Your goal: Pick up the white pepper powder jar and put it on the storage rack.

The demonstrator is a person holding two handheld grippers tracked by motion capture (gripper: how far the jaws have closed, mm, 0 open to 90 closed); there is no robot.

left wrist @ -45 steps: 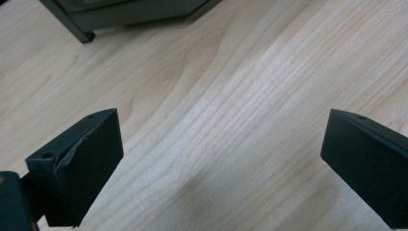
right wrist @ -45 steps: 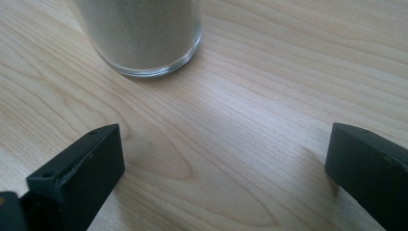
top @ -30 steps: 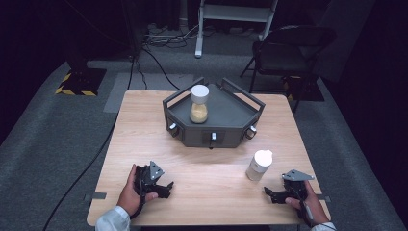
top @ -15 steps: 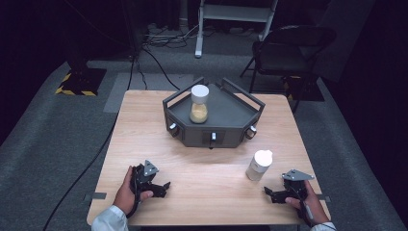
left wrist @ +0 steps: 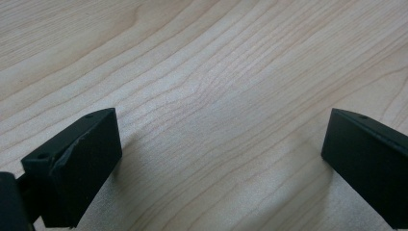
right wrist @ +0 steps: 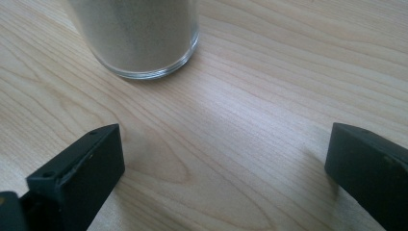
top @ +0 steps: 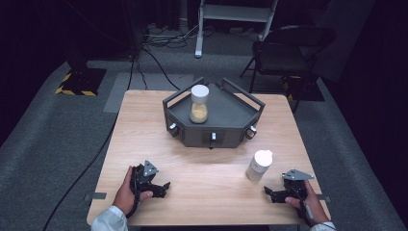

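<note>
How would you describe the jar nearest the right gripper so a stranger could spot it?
On the wooden table, look in front of the dark grey tray, toward its right end. The jar of pale powder stands alone on the bare wood near the right gripper, unlike the yellow-filled jar sitting in the tray.

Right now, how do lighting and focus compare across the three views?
High view: table lit, surroundings nearly black, slightly soft. Left gripper view: wood grain sharp, soft shadows beside the left tongs. Right gripper view: glass jar near, slightly blurred, cropped at top.

Jar (right wrist: 139, 36) top cut off by frame edge – contents blurred, unidentifiable.
</note>
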